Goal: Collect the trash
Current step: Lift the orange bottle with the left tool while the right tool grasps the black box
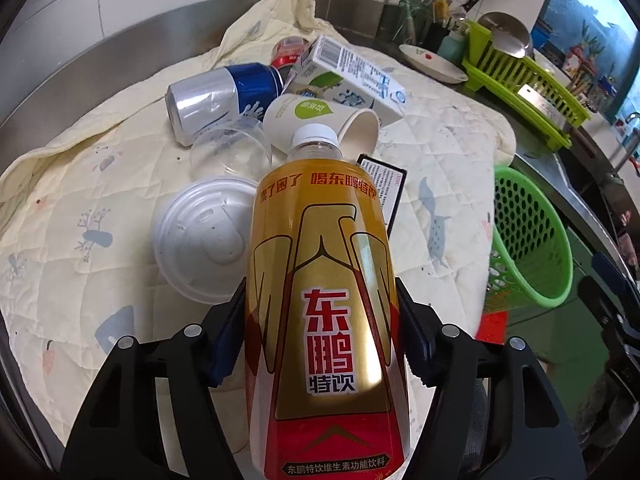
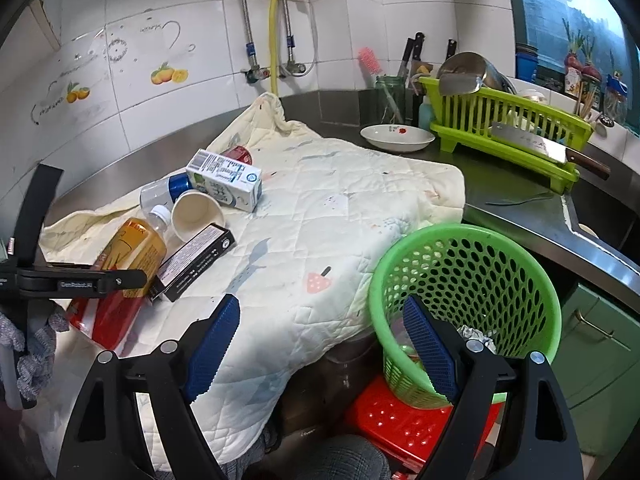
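My left gripper (image 1: 320, 332) is shut on a gold and red drink bottle (image 1: 320, 300) with a white cap, held above the quilted cloth (image 1: 440, 152); the bottle also shows in the right wrist view (image 2: 128, 256). Beyond it lie a blue and silver can (image 1: 224, 96), a milk carton (image 1: 352, 76), a paper cup (image 1: 320, 120), a clear plastic cup (image 1: 232, 152), a white lid (image 1: 200, 240) and a black box (image 1: 386, 188). My right gripper (image 2: 320, 344) is open and empty, over the cloth's edge, beside the green basket (image 2: 468, 300).
The green basket stands on a red stool (image 2: 400, 416) off the counter's front right. A green dish rack (image 2: 508, 128) with a cleaver (image 2: 536, 144), a white plate (image 2: 396, 138) and a knife jar (image 2: 390, 98) stand at the back right. A tiled wall is behind.
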Demonstrator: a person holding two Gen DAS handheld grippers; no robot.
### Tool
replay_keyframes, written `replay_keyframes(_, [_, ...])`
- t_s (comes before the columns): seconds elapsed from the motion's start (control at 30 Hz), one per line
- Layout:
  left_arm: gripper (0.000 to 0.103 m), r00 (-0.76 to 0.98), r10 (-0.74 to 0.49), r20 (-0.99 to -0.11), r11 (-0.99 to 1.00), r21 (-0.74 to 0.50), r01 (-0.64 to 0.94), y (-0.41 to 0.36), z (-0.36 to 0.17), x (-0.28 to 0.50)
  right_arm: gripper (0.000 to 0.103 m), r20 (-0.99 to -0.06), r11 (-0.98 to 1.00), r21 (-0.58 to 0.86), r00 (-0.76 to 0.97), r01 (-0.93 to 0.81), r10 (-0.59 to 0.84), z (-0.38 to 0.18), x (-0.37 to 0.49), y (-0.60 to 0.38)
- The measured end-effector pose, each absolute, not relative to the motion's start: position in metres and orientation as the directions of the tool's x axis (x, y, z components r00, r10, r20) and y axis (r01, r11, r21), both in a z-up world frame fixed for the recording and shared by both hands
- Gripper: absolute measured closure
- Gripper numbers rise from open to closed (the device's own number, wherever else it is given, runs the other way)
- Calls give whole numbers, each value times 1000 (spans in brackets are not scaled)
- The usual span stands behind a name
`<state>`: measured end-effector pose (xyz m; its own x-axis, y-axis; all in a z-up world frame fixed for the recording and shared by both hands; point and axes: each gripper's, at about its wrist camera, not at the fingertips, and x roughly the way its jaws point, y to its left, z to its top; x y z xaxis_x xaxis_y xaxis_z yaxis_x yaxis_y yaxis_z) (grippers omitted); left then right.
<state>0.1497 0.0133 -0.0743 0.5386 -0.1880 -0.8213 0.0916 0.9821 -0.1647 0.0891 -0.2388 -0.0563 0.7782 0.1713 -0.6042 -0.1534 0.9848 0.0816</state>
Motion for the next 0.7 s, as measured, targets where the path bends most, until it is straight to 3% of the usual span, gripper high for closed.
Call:
replay_keyframes(0.33, [38,612,-204,-764,979,-179,102,40,-44,122,23,-674,969,164,697,-185,247,-63,118,-207])
replay_keyframes(0.7, [38,665,-185,-724,980,-189,67,89,-31,103,38,-759,930,333,540,-158,364,-78,174,-136])
